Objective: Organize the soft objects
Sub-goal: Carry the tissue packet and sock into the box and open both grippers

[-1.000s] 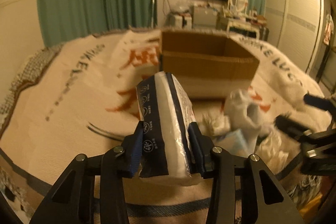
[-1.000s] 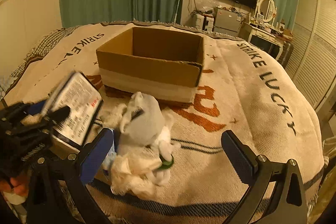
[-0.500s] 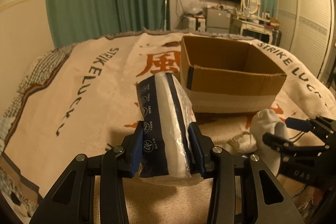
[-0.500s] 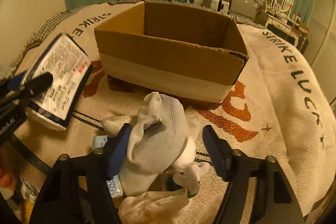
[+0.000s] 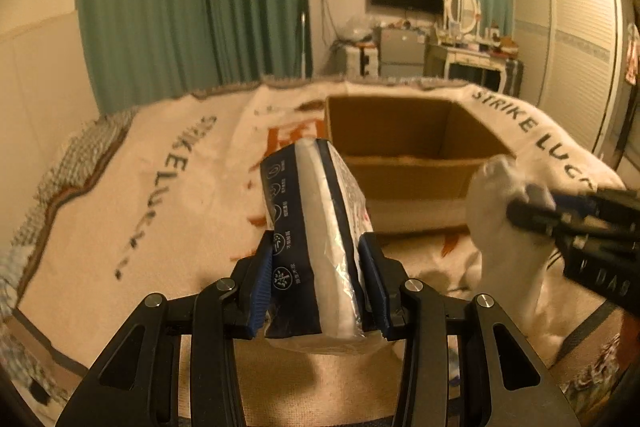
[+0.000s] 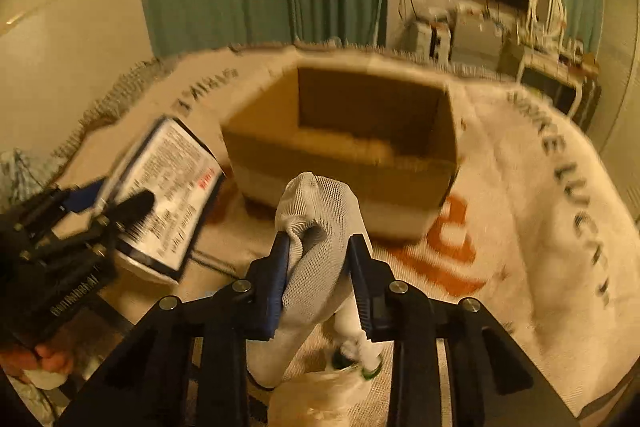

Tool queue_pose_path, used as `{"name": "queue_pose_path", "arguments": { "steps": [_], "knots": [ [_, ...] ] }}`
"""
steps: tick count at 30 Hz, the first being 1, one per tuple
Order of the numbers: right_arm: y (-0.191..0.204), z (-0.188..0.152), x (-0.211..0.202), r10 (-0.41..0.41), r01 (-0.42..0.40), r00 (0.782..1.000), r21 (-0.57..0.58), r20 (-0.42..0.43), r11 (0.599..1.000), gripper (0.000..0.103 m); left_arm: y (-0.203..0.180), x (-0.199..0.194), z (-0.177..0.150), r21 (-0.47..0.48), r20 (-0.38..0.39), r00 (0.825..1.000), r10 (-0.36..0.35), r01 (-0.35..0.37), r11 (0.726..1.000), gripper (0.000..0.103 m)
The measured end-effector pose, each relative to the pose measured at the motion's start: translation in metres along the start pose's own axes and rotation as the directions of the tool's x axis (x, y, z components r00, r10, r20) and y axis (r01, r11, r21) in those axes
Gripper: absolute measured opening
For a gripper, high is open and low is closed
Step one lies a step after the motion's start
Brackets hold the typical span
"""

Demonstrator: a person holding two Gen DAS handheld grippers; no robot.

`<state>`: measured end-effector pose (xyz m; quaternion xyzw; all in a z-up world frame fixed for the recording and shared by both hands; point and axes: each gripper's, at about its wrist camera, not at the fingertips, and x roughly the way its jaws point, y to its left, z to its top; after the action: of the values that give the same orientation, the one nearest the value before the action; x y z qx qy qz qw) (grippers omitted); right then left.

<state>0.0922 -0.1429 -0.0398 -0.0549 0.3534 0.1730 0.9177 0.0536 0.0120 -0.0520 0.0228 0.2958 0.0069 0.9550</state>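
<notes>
My left gripper [image 5: 318, 279] is shut on a tissue pack [image 5: 316, 227] in navy and white wrap and holds it upright above the bedspread, short of the open cardboard box [image 5: 404, 155]. The pack also shows in the right wrist view [image 6: 168, 195]. My right gripper [image 6: 320, 271] is shut on a white mesh sock [image 6: 316, 247] and has it lifted in front of the box [image 6: 348, 155]. The sock [image 5: 500, 227] and right gripper [image 5: 560, 215] show at the right of the left wrist view.
The box stands on a bed under a cream "STRIKE LUCKY" blanket [image 5: 140, 187]. More soft white items [image 6: 320, 399] lie on the blanket under my right gripper. Green curtains, a TV and a dressing table are behind the bed.
My right gripper has shut on the white sock and lifted it off the pile. My left gripper has carried the tissue pack up and closer to the box.
</notes>
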Motion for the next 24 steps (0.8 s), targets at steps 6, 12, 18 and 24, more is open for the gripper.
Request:
{"name": "queue_pose_path", "arguments": {
  "steps": [6, 12, 18, 24],
  "knots": [
    [-0.005, 0.043, -0.04, -0.023, 0.029, 0.992, -0.045, 0.125, 0.999, 0.029, -0.009, -0.019, 0.032, 0.021, 0.079, 0.997, -0.011, 0.009, 1.0, 0.04],
    [-0.026, 0.098, -0.054, -0.039, 0.049, 0.975, -0.042, 0.219, 0.998, 0.029, -0.015, -0.007, 0.081, 0.022, 0.115, 0.991, -0.069, 0.067, 0.998, 0.04],
    [-0.054, 0.144, -0.021, -0.041, 0.047, 0.975, -0.024, 0.22, 0.999, 0.029, -0.027, 0.047, 0.124, 0.038, 0.122, 0.99, -0.072, 0.068, 0.997, 0.04],
    [-0.074, 0.151, 0.048, -0.053, 0.059, 0.989, -0.04, 0.137, 0.997, 0.029, -0.037, 0.117, 0.139, 0.04, 0.038, 0.996, -0.079, 0.077, 0.996, 0.04]
  ]
}}
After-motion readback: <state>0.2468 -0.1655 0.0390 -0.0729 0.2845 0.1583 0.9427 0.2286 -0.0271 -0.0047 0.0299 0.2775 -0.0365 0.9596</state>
